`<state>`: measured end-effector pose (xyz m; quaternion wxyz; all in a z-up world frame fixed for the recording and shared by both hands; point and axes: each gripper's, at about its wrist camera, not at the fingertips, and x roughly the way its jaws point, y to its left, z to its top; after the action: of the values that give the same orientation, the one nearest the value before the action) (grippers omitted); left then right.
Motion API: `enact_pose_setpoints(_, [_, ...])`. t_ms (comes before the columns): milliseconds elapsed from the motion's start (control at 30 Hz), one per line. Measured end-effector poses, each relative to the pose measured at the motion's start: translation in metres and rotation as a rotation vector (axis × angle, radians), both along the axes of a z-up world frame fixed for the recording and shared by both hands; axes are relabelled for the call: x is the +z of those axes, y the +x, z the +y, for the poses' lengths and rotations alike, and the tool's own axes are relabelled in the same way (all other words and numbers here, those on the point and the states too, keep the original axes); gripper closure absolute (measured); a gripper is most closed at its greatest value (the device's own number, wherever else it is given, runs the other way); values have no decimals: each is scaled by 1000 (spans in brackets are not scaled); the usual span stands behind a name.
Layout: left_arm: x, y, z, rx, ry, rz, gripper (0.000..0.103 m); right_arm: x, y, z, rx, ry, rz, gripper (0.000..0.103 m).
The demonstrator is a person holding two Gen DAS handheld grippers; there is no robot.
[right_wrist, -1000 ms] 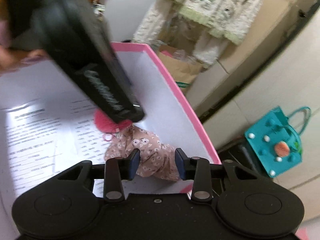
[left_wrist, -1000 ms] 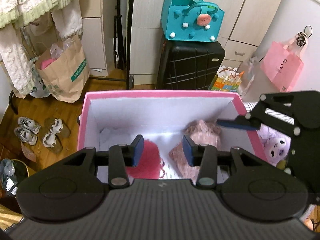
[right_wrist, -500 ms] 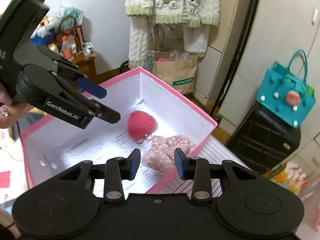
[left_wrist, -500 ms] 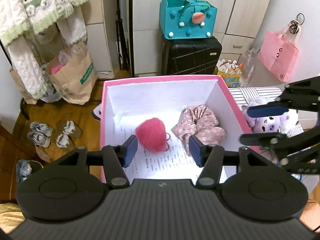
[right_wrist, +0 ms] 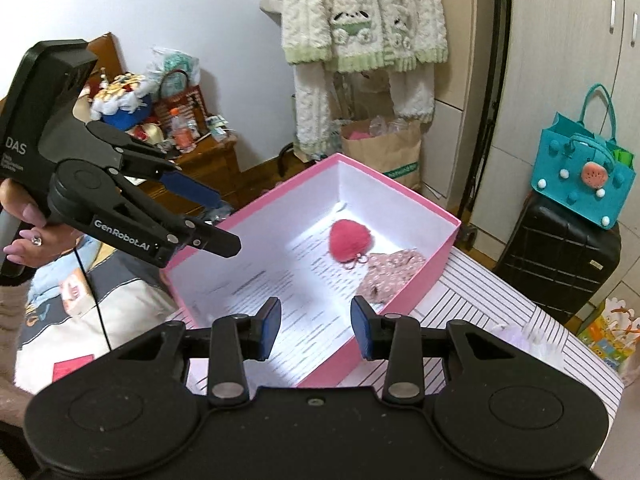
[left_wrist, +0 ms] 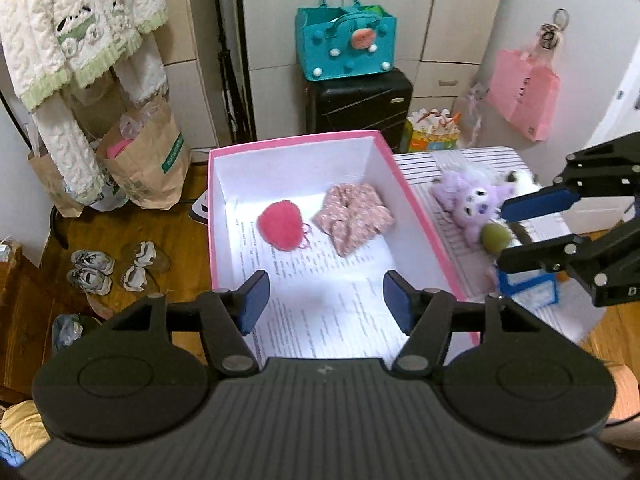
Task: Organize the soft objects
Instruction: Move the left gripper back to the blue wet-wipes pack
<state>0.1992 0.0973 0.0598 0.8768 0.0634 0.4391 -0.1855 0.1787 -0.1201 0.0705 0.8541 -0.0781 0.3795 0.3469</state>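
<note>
Soft things first: two sit inside the pink box (left_wrist: 218, 216), a fuzzy red pom-pom (left_wrist: 279, 225) and a pink floral scrunchie (left_wrist: 352, 218), and at least two more lie outside it on the striped cloth (left_wrist: 460, 160), a purple plush (left_wrist: 472, 200) and a small green ball (left_wrist: 496, 236). One box, white inside, with printed paper (left_wrist: 320, 312) lining the bottom. The pom-pom is roundish, a bit heart shaped, with a thin pink loop trailing off it towards the scrunchie. The scrunchie is crumpled into a rough ring, its longer side running across the box from the pom-pom towards the right wall, so no real pointing direction there. Both sit in the far half of the box, just beside each other, can't tell if they actually touch. The plush lies near the box's right wall, face up, and the green ball touches its lower edge.

Left gripper (left_wrist: 324, 300) hangs over the near end of the box with its jaws opening, nothing between them. Right gripper (right_wrist: 316, 330) has a narrower gap, also empty, above the box's near corner
</note>
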Motion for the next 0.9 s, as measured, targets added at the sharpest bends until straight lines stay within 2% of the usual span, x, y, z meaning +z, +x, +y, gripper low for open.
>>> enact_pose_setpoints(200, [23,-50,-9,-48,28,-67,30,14,-43,-10,18,7,-52,57])
enact_pose_setpoints(400, [31,-87,-22,-110,56,-106,25,19,-78,-18,22,-1,-91,51])
enact_pose_setpoints(633, [24,-114,-32,-157,81,-123,20,7,-115,-34,12,-19,-102,47])
enact_pose_setpoints(900, [7,-139,-44,-219,71,-108,18,-16,-143,-58,-40,-36,-63,45])
